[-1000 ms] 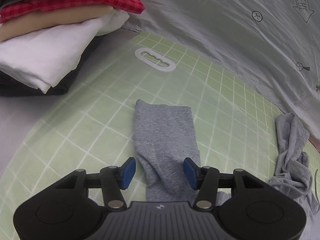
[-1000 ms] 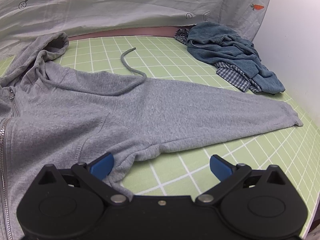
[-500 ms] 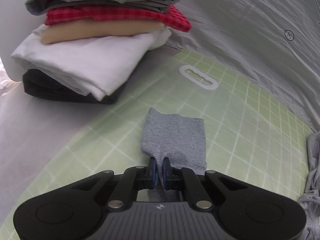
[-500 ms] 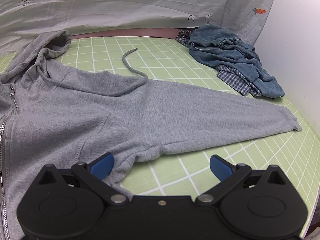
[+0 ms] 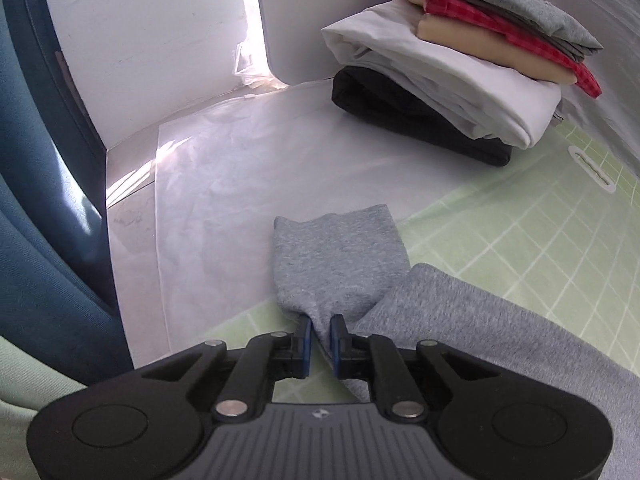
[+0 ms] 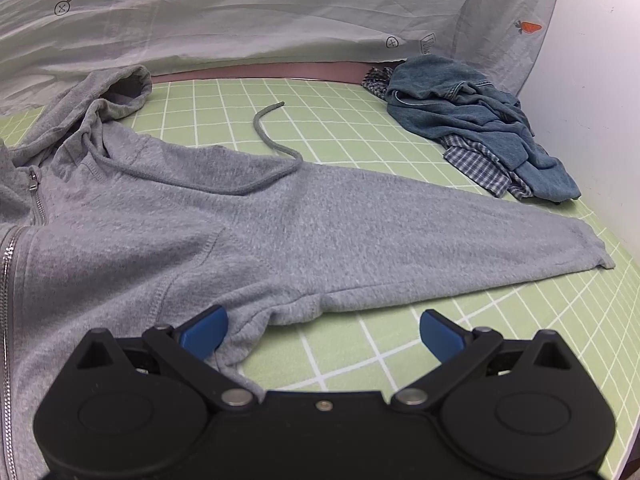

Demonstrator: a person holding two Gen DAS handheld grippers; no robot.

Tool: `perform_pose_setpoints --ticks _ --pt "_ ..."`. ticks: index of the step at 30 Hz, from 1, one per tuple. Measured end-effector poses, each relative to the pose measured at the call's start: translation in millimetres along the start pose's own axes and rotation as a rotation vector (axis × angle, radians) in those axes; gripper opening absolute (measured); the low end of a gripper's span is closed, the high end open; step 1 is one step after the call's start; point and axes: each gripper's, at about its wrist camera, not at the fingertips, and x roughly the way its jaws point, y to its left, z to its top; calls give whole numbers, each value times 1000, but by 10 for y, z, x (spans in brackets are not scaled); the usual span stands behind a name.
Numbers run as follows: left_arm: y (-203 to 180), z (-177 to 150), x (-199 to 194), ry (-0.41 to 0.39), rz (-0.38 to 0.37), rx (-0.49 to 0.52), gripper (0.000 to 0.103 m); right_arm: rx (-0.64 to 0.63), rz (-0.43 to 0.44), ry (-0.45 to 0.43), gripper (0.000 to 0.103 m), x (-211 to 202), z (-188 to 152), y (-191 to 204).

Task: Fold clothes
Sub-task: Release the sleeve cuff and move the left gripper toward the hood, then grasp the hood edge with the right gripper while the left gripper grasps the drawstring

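A grey zip hoodie point(image 6: 168, 220) lies flat on the green grid mat point(image 6: 540, 320), hood at the back left, one sleeve point(image 6: 440, 236) stretched out to the right. My left gripper point(image 5: 319, 334) is shut on the other sleeve point(image 5: 340, 256) near its cuff and holds it lifted, the cuff end drooping forward over the mat's edge. My right gripper point(image 6: 322, 330) is open and empty, low over the mat at the hoodie's armpit, its left finger touching the fabric.
A stack of folded clothes point(image 5: 452, 80) stands at the back right in the left wrist view, on a white plastic sheet point(image 5: 224, 184). A crumpled denim and plaid pile point(image 6: 476, 124) lies at the mat's far right. A carrot-print sheet point(image 6: 280, 12) hangs behind.
My left gripper closed on the sleeve, then lifted it and swung left, bringing the wall and plastic sheet into view. My right gripper stayed open and almost still.
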Motion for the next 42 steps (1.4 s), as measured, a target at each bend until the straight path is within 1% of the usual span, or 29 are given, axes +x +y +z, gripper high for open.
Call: perform_pose_setpoints --ticks 2,3,4,5,8,11,15,18,21,22,25,26,27,29,30,33,35,37,42 --pt "-43 -61 -117 -3 -7 15 28 -8 32 25 102 2 36 -46" --pt "-86 -89 -190 -15 -28 31 31 -12 51 38 101 -6 54 -76" --pt "-151 -110 -267 -32 -51 54 37 -9 64 39 98 -28 56 -106" --pt "-221 -130 -346 -50 -75 79 44 -2 76 36 98 -57 52 -137" --pt "-457 -204 -567 -103 -138 166 57 19 96 19 98 -179 18 -218" --pt "-796 -318 -736 -126 -255 307 64 33 114 2 98 -298 -8 -291" --pt "-1296 -473 -744 -69 -365 439 66 52 132 0 98 -347 15 -387" --pt "-1645 -551 -748 -28 -436 484 66 69 150 -8 97 -276 137 -399" --pt "-2064 -561 -734 -1 -506 565 67 84 171 -19 95 -196 280 -392" --pt "-2206 -564 -729 8 -529 593 68 86 180 -20 92 -159 342 -368" --pt "-2631 -572 -714 35 -598 678 77 77 227 -13 83 -3 584 -230" --pt "-2773 -574 -709 44 -621 706 77 67 247 -15 78 50 658 -167" --pt "-2915 -577 -704 53 -644 734 78 52 268 -20 76 107 732 -94" --pt "-3199 -582 -693 71 -690 791 79 10 311 -31 69 229 877 72" --pt "-3340 -584 -688 80 -712 819 80 -5 331 -31 67 298 947 166" --pt "-3618 -645 -644 93 -729 882 80 -44 382 -23 63 500 1127 427" --pt "-3796 -689 -614 101 -738 923 80 -70 399 -13 60 615 1202 562" --pt "-3863 -725 -585 111 -743 931 80 -77 424 3 56 699 1249 649" --pt "-3965 -813 -522 134 -760 940 79 -104 480 23 58 816 1313 789"
